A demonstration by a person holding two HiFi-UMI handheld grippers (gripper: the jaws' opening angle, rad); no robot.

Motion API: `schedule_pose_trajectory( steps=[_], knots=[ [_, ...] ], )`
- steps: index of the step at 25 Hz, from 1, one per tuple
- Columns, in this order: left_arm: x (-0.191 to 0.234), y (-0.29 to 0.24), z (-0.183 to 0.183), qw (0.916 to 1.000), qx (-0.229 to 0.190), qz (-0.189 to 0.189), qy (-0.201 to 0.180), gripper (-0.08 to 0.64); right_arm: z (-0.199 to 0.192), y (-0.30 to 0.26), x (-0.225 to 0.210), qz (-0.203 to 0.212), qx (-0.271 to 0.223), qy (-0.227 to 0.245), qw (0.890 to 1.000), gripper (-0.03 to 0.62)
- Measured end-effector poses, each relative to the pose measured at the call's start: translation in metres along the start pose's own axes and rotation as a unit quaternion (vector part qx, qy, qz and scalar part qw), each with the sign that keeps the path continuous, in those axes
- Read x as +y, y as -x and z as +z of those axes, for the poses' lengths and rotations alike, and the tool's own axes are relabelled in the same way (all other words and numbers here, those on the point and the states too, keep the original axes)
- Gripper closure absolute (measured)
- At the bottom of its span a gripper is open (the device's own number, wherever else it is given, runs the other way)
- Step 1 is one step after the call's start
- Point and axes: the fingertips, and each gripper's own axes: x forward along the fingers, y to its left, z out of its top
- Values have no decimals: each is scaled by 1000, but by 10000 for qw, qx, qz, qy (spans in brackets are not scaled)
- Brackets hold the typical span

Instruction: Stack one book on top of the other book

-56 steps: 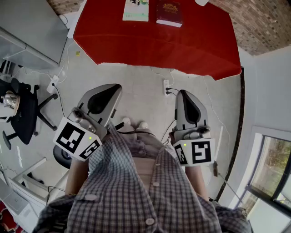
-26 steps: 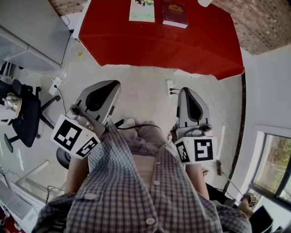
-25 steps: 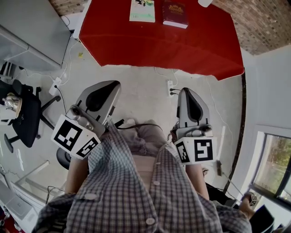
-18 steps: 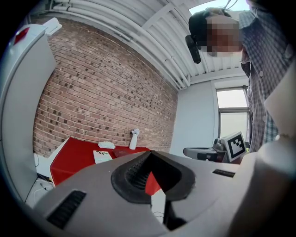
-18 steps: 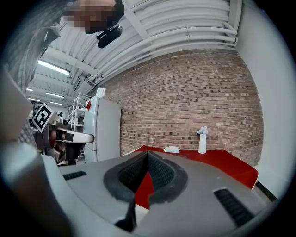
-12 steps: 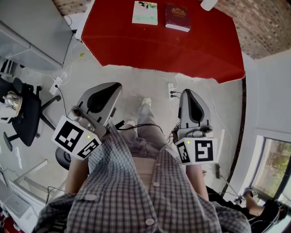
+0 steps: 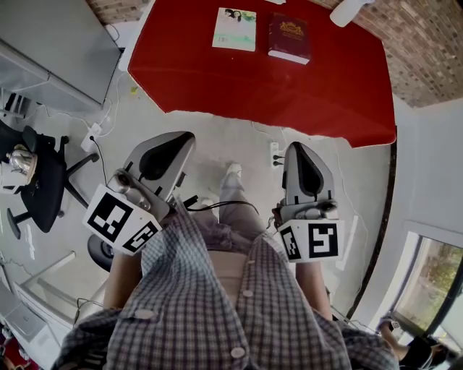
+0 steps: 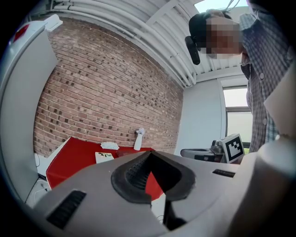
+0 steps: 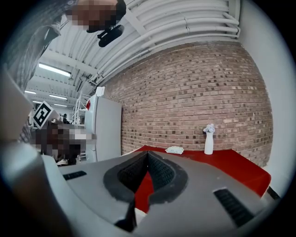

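Two books lie side by side at the far end of the red table [image 7: 304, 87]: a white and green book [image 7: 234, 29] on the left and a dark red book [image 7: 289, 37] on the right. Both grippers are held level over the floor, well short of the table. My left gripper [image 7: 179, 137] is shut and empty, and so is my right gripper [image 7: 299, 147]. In the left gripper view the shut gripper [image 8: 149, 153] points at the table, with the light book [image 8: 104, 157] just left of it. The right gripper [image 9: 147, 153] hides the books in its own view.
A white vase [image 7: 349, 10] stands at the table's far right, with a white cloth [image 9: 175, 149] near it. On the floor are an office chair [image 7: 36, 181] at left and a power strip [image 7: 277, 153] by the table. A grey cabinet [image 7: 51, 50] stands at left.
The person has stepped toward the table, one foot now forward. The table and books sit lower and nearer in the head view. Both grippers stayed shut.
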Motion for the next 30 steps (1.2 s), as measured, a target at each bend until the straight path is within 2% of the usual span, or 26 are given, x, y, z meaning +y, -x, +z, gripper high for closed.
schedule_pose_trajectory(
  steps=[4,9,14,23,30],
  knots=[
    [11,-28,5,10000,3,20,1,552,-5,-22,-21,-4,242,-47,9997,586],
    [25,-57,12,9999,-9,114,7,552,7,-54,-42,157,16,25,9999,586],
    [38,-83,22,9995,-72,302,-1,552,8,-83,-62,347,283,118,9989,586],
    [55,-122,35,9981,-162,601,6,552,21,-126,-92,695,131,247,9972,586],
    [66,-151,38,9974,-186,698,36,552,20,-145,-118,695,214,465,9963,586]
  ],
)
